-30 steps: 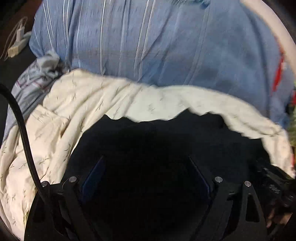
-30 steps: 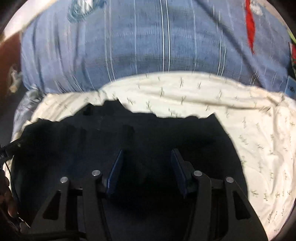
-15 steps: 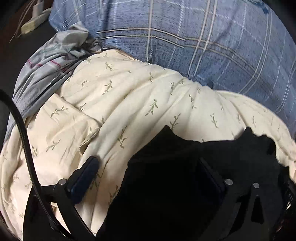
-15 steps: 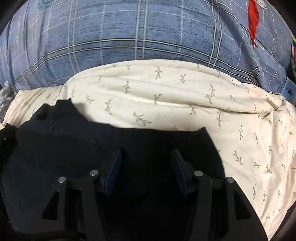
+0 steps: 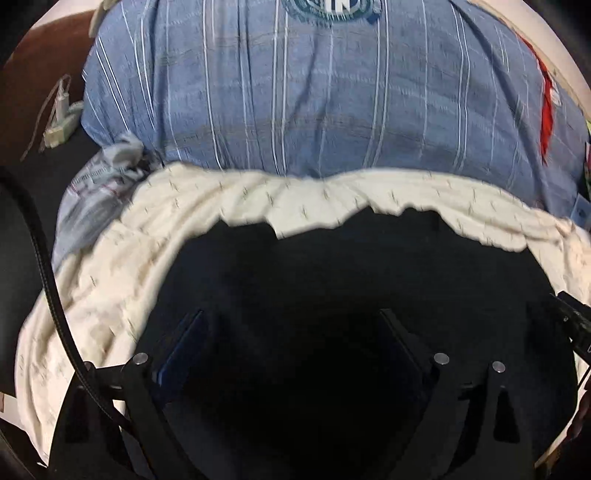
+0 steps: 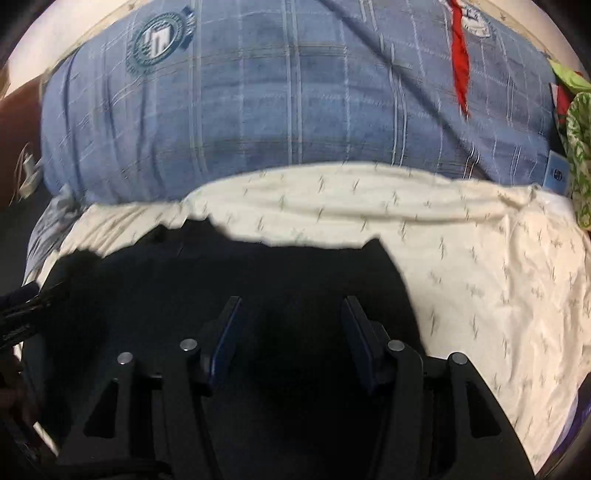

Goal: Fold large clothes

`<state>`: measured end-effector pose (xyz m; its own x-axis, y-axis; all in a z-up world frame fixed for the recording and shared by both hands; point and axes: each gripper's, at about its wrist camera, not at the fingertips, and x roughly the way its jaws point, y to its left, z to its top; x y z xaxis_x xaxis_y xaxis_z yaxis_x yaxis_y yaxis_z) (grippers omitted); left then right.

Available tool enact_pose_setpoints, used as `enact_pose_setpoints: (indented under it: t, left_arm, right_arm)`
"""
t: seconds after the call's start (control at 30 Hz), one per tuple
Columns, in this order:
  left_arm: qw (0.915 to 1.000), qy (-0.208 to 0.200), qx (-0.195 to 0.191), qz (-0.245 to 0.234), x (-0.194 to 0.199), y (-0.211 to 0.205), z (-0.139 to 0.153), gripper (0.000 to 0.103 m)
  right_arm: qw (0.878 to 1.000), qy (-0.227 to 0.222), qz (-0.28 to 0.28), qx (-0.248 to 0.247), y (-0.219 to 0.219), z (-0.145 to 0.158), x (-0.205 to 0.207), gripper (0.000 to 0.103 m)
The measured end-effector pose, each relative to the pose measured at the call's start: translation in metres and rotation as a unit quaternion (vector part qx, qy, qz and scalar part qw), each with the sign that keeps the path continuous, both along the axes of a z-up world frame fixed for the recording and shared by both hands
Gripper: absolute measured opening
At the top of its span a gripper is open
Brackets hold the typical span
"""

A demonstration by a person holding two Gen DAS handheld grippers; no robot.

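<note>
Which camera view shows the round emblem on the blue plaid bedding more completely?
The right wrist view: the round emblem on the blue plaid bedding is whole there, upper left, with its ring and white centre visible though blurred. The left wrist view shows only its lower part, cut off by the top edge.

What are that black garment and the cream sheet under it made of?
Black garment: probably a soft matte knit, since it shows no sheen; too dark to be sure. Cream sheet: looks like thin woven cotton, matte, wrinkled, printed with small sprigs.
</note>
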<state>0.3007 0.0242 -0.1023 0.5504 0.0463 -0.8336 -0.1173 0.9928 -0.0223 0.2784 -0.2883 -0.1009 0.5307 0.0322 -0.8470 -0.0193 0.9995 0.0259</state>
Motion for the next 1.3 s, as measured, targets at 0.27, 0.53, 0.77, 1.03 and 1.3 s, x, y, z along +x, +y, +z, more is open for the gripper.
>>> enact_pose_setpoints:
  t: [0.27, 0.53, 0.77, 1.03, 1.3]
  left_arm:
    - [0.9993, 0.031, 0.021, 0.009, 0.003, 0.010, -0.028, 0.092]
    - [0.9978, 0.044, 0.030, 0.040, 0.005, 0.038, -0.043, 0.099]
    - [0.9955, 0.028, -0.031, 0.085, -0.016, 0.066, -0.024, 0.098]
    - [0.9939, -0.026, -0.058, 0.090, -0.063, 0.065, 0.004, 0.098]
    - [0.9842, -0.095, -0.124, 0.083, -0.100, 0.065, 0.028, 0.098]
  right_arm:
    - [0.999, 0.047, -0.004, -0.027, -0.006, -0.038, -0.008, 0.055]
    - [0.996, 0.046, -0.020, -0.075, -0.020, -0.045, 0.004, 0.063]
    - [0.997, -0.021, -0.051, 0.059, -0.041, -0.005, -0.015, 0.062]
    - [0.981, -0.078, -0.011, 0.180, -0.018, 0.029, -0.040, 0.065]
    - [0.937, -0.092, 0.015, 0.336, 0.010, 0.043, -0.063, 0.072]
